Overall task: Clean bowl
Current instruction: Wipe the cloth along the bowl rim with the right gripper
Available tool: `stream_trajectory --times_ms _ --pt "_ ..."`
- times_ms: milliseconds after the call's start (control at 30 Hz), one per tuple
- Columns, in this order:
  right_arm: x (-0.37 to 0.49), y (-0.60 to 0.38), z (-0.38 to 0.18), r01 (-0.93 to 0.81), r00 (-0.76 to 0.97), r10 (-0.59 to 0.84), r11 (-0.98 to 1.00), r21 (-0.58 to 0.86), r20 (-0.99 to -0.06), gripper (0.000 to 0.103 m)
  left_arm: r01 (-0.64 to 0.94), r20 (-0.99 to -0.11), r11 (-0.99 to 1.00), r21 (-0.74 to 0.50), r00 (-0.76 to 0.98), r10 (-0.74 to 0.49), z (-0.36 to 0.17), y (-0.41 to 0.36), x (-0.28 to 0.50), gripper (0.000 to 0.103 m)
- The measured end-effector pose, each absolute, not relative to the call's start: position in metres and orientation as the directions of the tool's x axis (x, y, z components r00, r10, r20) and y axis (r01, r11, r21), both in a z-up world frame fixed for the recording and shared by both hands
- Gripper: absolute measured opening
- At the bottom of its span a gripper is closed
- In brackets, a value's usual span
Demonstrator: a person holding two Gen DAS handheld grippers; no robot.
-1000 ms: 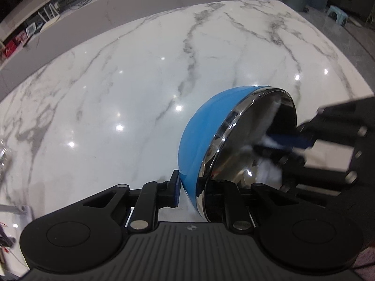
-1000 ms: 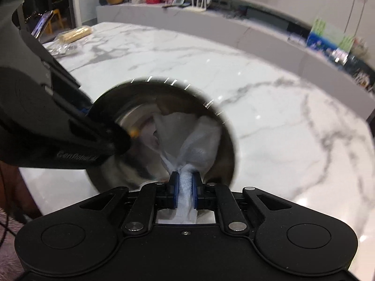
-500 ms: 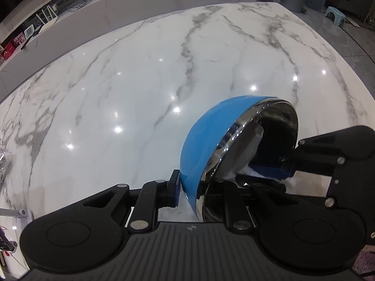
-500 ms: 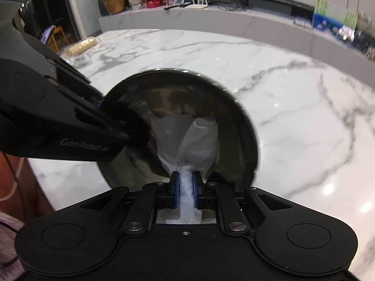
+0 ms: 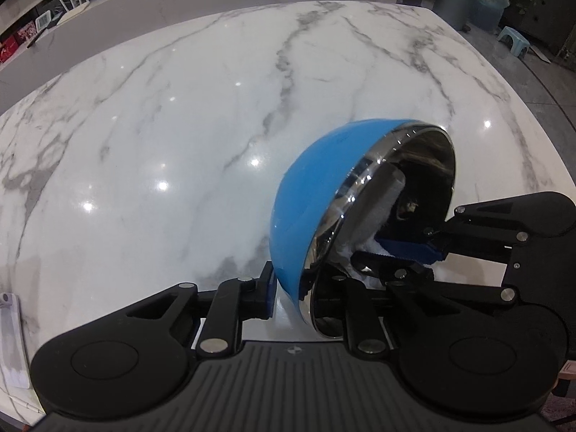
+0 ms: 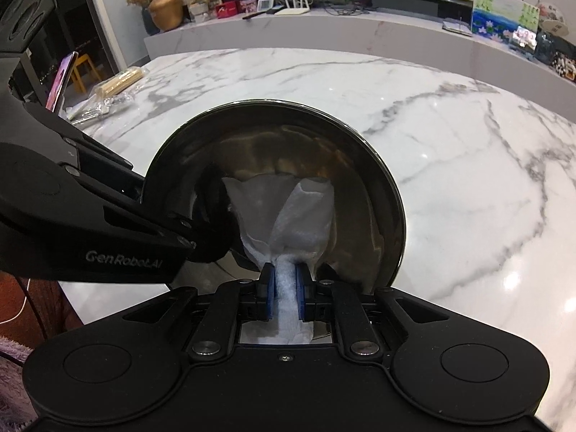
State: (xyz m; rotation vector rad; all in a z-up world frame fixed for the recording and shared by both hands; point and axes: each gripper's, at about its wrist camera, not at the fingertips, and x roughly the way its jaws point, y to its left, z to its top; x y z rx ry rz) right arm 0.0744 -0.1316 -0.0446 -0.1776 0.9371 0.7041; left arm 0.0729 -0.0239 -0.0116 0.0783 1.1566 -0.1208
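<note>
Nearby, phone [image 6: 59,79] beside clear packets [image 6: 108,95]

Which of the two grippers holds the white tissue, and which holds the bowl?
The right gripper pinches the white tissue; the left gripper clamps the blue bowl by its rim.

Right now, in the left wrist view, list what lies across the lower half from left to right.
White strip at the table edge → left gripper clamped on the bowl rim → blue bowl → white cloth inside it → right gripper pinching the cloth.
</note>
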Motion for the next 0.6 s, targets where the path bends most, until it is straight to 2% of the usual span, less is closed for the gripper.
stream_trajectory --times_ms 200,267,367,600 --pt "0.071 -0.125 -0.036 -0.655 0.461 0.400 0.755 0.000 -0.792 0.009 0.160 -0.917 0.984 0.079 0.400 0.009 -0.009 -0.029 0.073 0.015" --pt "0.068 -0.124 -0.027 -0.656 0.517 0.374 0.751 -0.077 -0.770 0.009 0.179 -0.916 0.976 0.128 0.399 0.047 -0.007 -0.032 0.073 0.015" --pt "0.063 -0.123 -0.018 -0.667 0.557 0.368 0.732 -0.137 -0.744 0.009 0.191 -0.920 0.973 0.132 0.390 0.048 -0.005 -0.030 0.074 0.016" --pt "0.069 -0.124 -0.029 -0.670 0.537 0.374 0.734 -0.113 -0.756 0.009 0.193 -0.917 0.976 0.099 0.398 0.015 -0.001 -0.027 0.076 0.018"
